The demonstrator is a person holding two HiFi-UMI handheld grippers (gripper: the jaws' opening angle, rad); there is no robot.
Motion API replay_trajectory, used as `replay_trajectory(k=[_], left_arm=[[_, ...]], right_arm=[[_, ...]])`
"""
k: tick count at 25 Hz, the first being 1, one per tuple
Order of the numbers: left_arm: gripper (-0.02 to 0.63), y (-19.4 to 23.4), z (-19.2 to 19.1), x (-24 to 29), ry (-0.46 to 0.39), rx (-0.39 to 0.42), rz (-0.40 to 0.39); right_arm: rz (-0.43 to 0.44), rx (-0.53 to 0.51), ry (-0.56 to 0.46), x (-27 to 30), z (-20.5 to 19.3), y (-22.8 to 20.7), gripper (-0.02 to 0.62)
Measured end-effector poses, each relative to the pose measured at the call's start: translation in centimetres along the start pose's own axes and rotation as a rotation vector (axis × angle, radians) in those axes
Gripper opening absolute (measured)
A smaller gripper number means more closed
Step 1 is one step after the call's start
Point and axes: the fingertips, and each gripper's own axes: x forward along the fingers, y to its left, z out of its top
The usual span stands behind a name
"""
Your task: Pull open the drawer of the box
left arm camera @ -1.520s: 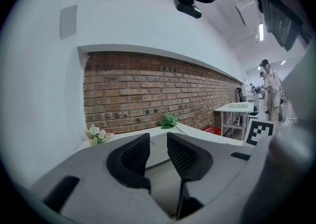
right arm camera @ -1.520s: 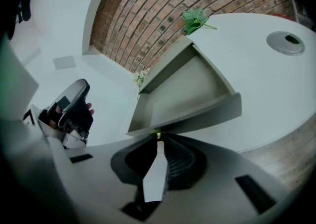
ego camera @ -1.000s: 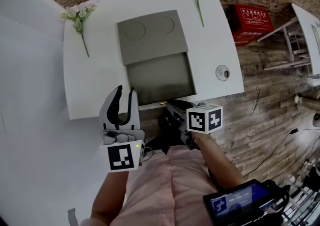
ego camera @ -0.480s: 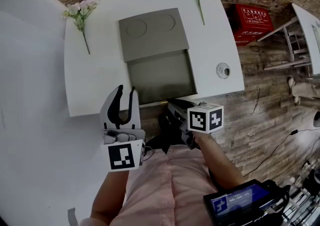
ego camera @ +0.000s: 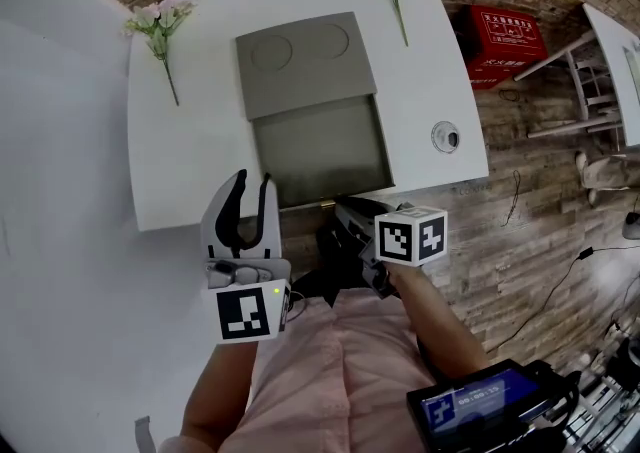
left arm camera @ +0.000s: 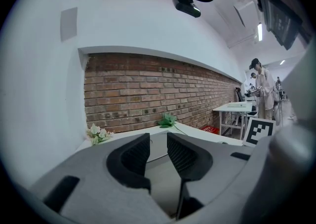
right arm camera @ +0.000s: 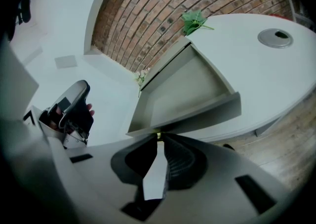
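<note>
While you look down in the head view, the grey box (ego camera: 303,63) sits in the upper middle of the frame on the white table (ego camera: 190,151). Its drawer (ego camera: 320,151) stands drawn out toward the table's near edge, at centre frame. Your right gripper (ego camera: 340,209) lies just below the drawer front with its tips at the small brass knob (ego camera: 322,204). Your left gripper (ego camera: 251,179) hangs to the lower left of the drawer, over the table's edge, and touches nothing.

In the left gripper view, the jaws at lower centre stand apart with nothing between them. Only the table top and a brick wall show beyond.

In the right gripper view, your jaws at lower centre are pinched onto the knob (right arm camera: 158,135), which sits mid-way along the drawer's front panel. The open tray (right arm camera: 182,87) runs up the frame from there and looks empty.

The drawer looks like a light, stiff, thin-walled tray, so it should slide with little effort. The knob is the only hold it offers. It is small, smooth metal, and likely slippery, so grip it squarely and pull straight along the drawer's run. Nothing steadies the box, so it may creep across the table.
</note>
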Motion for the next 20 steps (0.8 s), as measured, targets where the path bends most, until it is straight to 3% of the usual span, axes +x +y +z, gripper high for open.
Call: replay_trajectory(k=[8, 17, 20], left_arm=[[0.114, -0.4, 0.0, -0.3, -0.005, 0.004, 0.002], [0.114, -0.7, 0.1, -0.2, -0.007, 0.0, -0.001], [0.114, -0.6, 1.1, -0.3, -0.032, -0.001, 0.0]], right_arm=[[-0.012, -0.017, 0.007, -0.3, -0.4, -0.2, 0.052], [0.03, 0.008, 0.011, -0.7, -0.9, 0.4, 0.134], [-0.001, 0.001, 0.022, -2.1, -1.6, -0.1, 0.137]])
